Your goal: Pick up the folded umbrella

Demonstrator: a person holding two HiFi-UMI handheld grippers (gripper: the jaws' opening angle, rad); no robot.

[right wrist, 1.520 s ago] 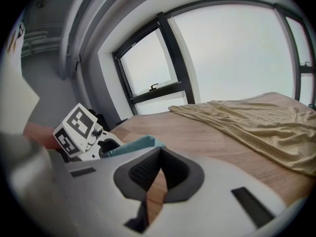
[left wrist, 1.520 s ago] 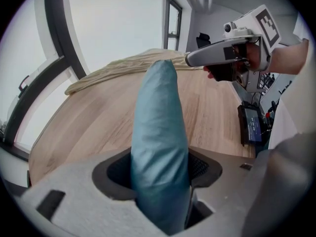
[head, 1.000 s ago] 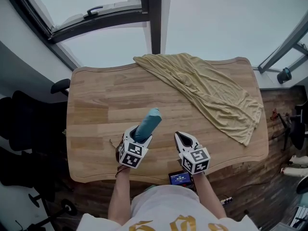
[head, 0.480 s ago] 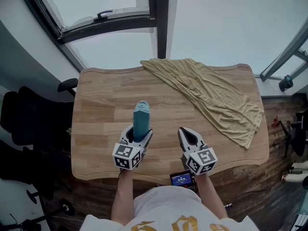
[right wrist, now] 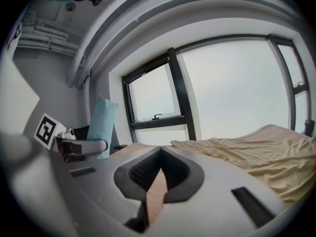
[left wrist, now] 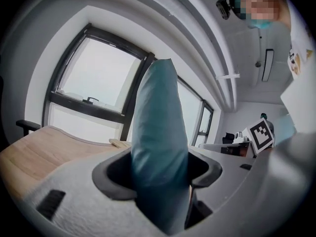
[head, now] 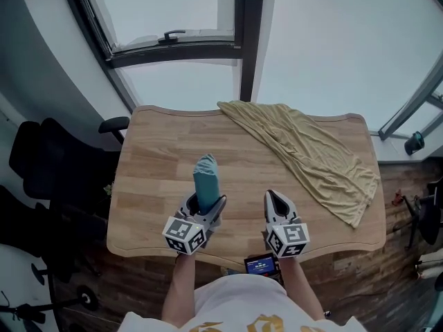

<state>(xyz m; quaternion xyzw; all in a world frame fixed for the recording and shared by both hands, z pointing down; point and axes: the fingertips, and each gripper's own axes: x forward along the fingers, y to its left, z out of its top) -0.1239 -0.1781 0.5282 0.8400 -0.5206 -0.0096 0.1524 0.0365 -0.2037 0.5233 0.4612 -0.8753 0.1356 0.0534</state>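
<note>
Head view is showing the folded umbrella (head: 205, 180) standing nearly upright over the near-left part of the wooden surface (head: 152, 158), its lower end sitting inside the left tool (head: 206, 205). Left gripper view is showing that tool's dark pads pressing against both sides of the folded umbrella (left wrist: 158, 147), so the jaws are clamping it around its lower part; the very bottom is hiding behind the tool. The umbrella is wearing a smooth teal fabric sleeve, plump in the middle and tapering to a rounded, slightly crumpled top.

Just to the right, the right tool (head: 275, 198) is hovering over the near edge, apart from the umbrella. Right gripper view is showing its jaws (right wrist: 159, 174) meeting at the tips with only a thin sliver of wood showing between them, holding nothing, while the folded umbrella (right wrist: 100, 125) is rising at that view's left.

Farther right, a crumpled yellow-tan cloth (head: 311, 151) is lying diagonally from the far middle to the right edge, well apart from both tools. Nothing is lying between the tools and the cloth. A small device (head: 261, 263) with a blue screen is sitting below the near edge. Black chairs (head: 55, 171) are standing to the left, and a dark window frame (head: 180, 47) is running beyond the far edge.
</note>
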